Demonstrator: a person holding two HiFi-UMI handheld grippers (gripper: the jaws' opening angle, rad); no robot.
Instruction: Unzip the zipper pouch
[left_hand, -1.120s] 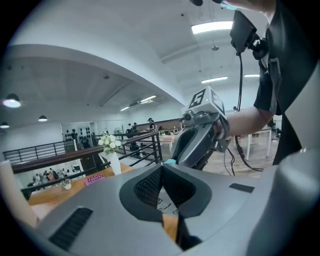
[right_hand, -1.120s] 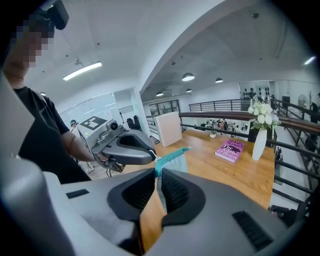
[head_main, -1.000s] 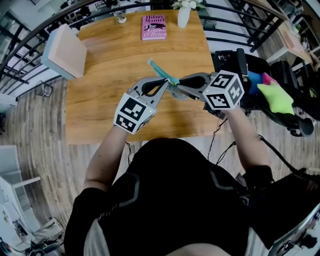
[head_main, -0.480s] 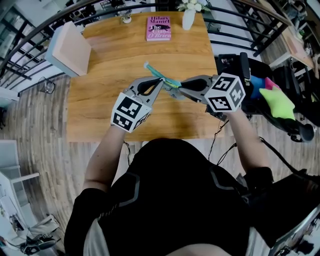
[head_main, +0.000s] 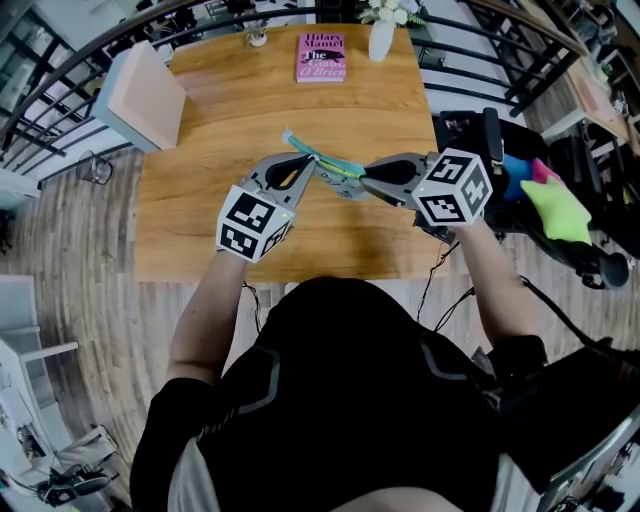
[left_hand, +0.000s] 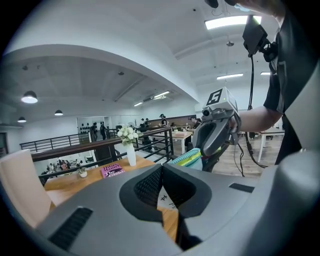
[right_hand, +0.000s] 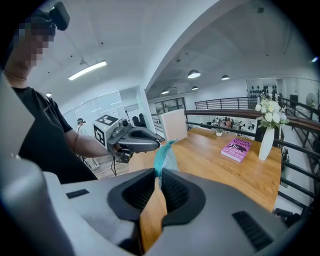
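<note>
A wooden bench (head_main: 200, 220) stands on a plank-floored gallery, and the person in a black shirt stands at its near edge with both arms out over it. The left gripper (head_main: 312, 163) has its jaws pressed together against the upper edge of the zipper pouch (head_main: 335, 167); a pale printed scrap shows in the slit between its pads, and I cannot tell whether that is the zipper's pull. Just beside it, the right gripper (head_main: 366, 181) is clamped on the pouch's other end, teal fabric pinched between its pads. The teal, striped pouch hangs in the air between the two grippers, clear of the bench top. To the right of the person a bright green star-shaped cushion (head_main: 553, 205) lies on black gear. At the bench's left side stands a pale chair (head_main: 140, 100). At the far edge a pink book (head_main: 321, 56) lies flat, a white vase (head_main: 380, 40) of flowers just right of it and a small potted plant (head_main: 258, 38) to its left, with the black railing (head_main: 60, 80) behind.
</note>
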